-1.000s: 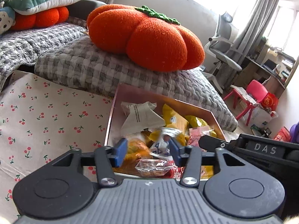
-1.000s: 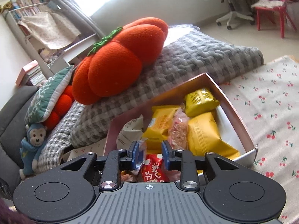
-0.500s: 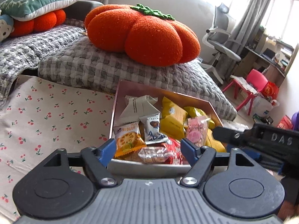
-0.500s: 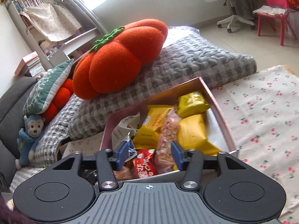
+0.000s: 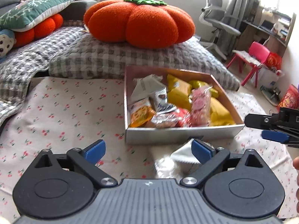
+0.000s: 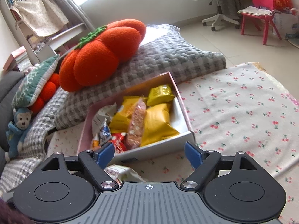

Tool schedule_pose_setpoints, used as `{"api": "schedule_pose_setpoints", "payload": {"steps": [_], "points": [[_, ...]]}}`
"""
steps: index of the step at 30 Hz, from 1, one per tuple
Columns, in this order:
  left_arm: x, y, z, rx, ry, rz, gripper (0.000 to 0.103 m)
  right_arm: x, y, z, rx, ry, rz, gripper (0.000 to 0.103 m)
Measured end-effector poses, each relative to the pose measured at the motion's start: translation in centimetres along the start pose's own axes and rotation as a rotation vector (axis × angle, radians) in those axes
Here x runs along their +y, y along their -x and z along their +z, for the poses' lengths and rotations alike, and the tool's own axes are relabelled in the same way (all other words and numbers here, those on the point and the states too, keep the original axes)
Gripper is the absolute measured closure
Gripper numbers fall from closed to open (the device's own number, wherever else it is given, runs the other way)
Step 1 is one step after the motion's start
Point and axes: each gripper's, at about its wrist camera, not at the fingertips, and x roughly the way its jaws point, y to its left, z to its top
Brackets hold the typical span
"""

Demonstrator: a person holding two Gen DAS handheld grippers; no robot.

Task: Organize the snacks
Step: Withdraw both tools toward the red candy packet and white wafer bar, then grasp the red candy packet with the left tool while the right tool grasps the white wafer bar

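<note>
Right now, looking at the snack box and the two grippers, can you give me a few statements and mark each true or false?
1. The box holds several snack packets. True.
2. The left gripper is clamped on a packet. False: its jaws have just been opening, stand wide, and grip nothing.
3. The pumpkin cushion sits on the grey checked quilt. True.
4. The right gripper is shut. False: its jaws have just been opening and hold nothing.
5. A white packet lies outside the box on the cherry cloth. True.
6. The box has a closed lid. False: it is open on top.
</note>
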Motion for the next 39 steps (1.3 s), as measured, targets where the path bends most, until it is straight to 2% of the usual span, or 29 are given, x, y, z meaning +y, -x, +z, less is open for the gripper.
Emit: {"api": "schedule_pose_setpoints", "payload": {"steps": [4, 11, 16, 24, 26, 31, 35, 37, 39], "points": [[0.1, 0.4, -0.8, 0.030, -0.016, 0.016, 0.001, -0.3, 0.6, -0.9, 0.019, 0.024, -0.030, 0.010], [-0.2, 0.9, -2.8, 0.085, -0.055, 0.034, 0.001, -0.2, 1.9, -2.2, 0.034, 0.098, -0.060, 0.008], [-0.6, 0.8, -3.7, 0.122, -0.057, 0.005, 0.001, 0.0, 2.3, -3.2, 0.059, 0.153, -0.063, 0.007], [-1.4, -0.5, -5.0, 0.193, 0.000, -0.054, 0.002, 0.7, 2.3, -4.5, 0.078, 0.254, -0.091, 0.007], [-1.5, -0.8, -5.2, 0.204, 0.015, -0.067, 0.006, 0.7, 2.2, -4.6, 0.087, 0.259, -0.095, 0.007], [-1.4, -1.2, -5.5, 0.221, 0.063, -0.114, 0.024, 0.5, 1.7, -5.0, 0.108, 0.274, -0.108, 0.007], [-1.2, -1.1, -5.5, 0.213, 0.070, -0.114, 0.035, 0.5, 1.4, -5.3, 0.121, 0.287, -0.111, 0.007], [-1.2, -1.0, -5.5, 0.214, 0.068, -0.122, 0.048, 0.5, 1.2, -5.5, 0.127, 0.296, -0.103, 0.007], [-1.1, -0.9, -5.5, 0.220, 0.065, -0.137, 0.055, 0.6, 1.0, -5.7, 0.137, 0.303, -0.098, 0.007]]}}
